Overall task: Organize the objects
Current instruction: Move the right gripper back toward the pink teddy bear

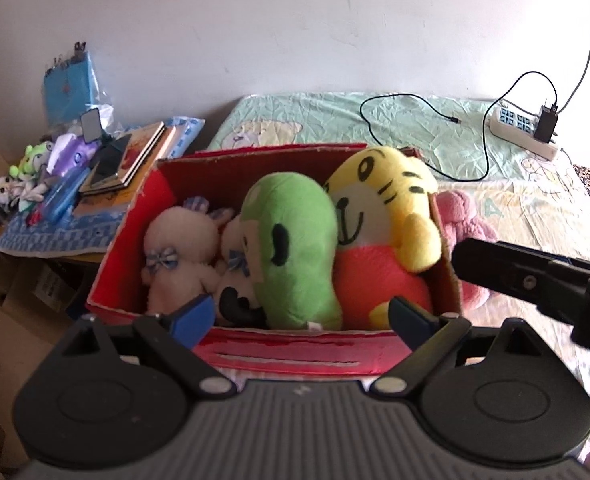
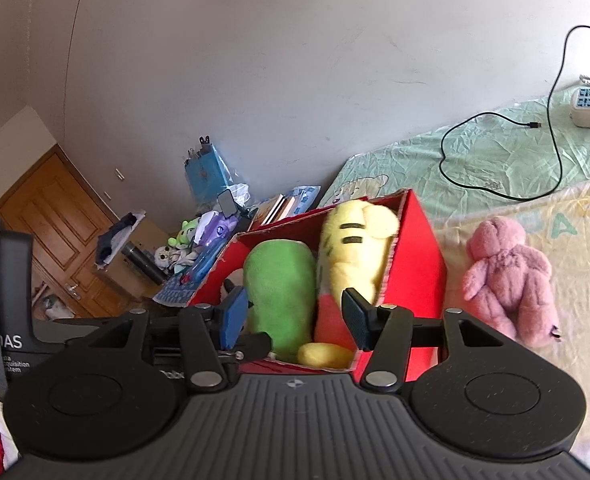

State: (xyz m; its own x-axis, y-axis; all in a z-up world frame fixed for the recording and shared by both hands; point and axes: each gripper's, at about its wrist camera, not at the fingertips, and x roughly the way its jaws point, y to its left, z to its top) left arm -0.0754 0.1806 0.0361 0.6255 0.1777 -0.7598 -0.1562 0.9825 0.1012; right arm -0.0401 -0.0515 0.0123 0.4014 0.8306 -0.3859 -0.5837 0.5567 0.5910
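A red cardboard box (image 1: pixel 251 350) (image 2: pixel 419 264) stands on the bed and holds a green plush (image 1: pixel 295 248) (image 2: pixel 281 288), a yellow tiger plush (image 1: pixel 383 216) (image 2: pixel 355 248) and white plush rabbits (image 1: pixel 183 256). A pink teddy bear (image 2: pixel 509 276) (image 1: pixel 465 224) lies on the bed to the right of the box. My left gripper (image 1: pixel 301 316) is open just above the box's near wall, with nothing between its fingers. My right gripper (image 2: pixel 295 318) is open over the near end of the box, empty; part of it (image 1: pixel 535 280) shows in the left wrist view.
A side table (image 1: pixel 59 236) left of the box carries books, a phone, small plush toys and a blue bag. A power strip (image 1: pixel 525 128) with a black cable (image 1: pixel 423 136) lies at the far right of the bed. A wooden door (image 2: pixel 51 224) stands at the left.
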